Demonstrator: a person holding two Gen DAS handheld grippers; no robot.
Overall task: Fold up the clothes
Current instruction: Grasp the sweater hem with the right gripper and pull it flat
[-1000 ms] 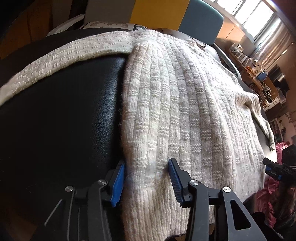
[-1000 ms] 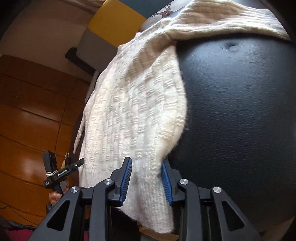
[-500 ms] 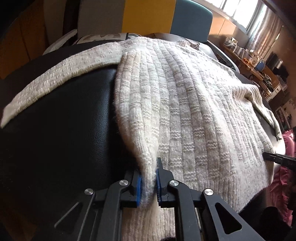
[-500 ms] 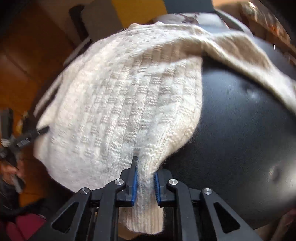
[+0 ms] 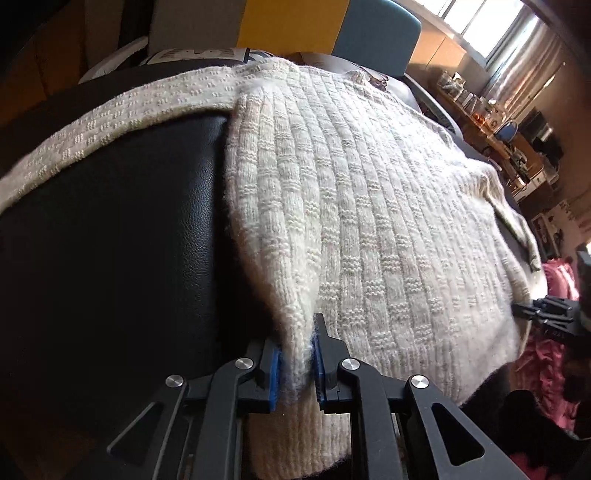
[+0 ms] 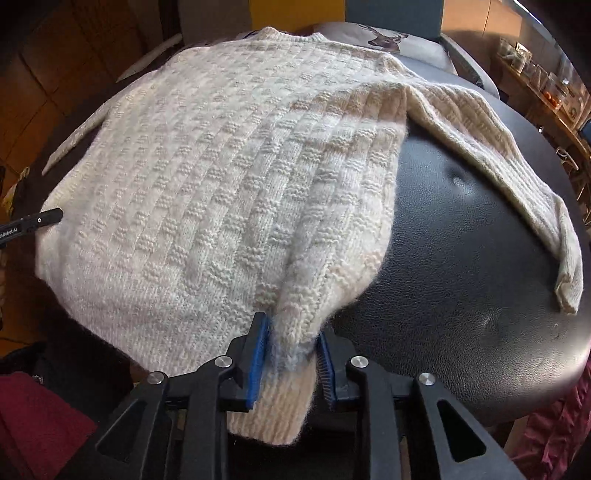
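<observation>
A cream knitted sweater (image 5: 369,206) lies spread flat on a black leather surface (image 5: 110,240), its body facing up and both sleeves out to the sides. My left gripper (image 5: 297,363) is shut on the sweater's bottom left hem corner, pinching a raised ridge of knit. In the right wrist view the same sweater (image 6: 221,177) fills the frame, and my right gripper (image 6: 291,356) is shut on the bottom right hem corner. The right sleeve (image 6: 517,173) trails across the black surface (image 6: 480,277). Each gripper's tip shows at the edge of the other's view.
Beyond the collar stand yellow (image 5: 291,26) and blue (image 5: 376,33) chair backs and a cushion with a deer print (image 6: 388,37). A cluttered wooden shelf (image 5: 491,118) lines the far right by a window. Pink cloth (image 5: 554,332) and dark red cloth (image 6: 40,417) lie at the near edges.
Both grippers went from open around the hem corners to shut on them. Both have since lifted the pinched knit slightly, and the right view has swung to face the sweater.
</observation>
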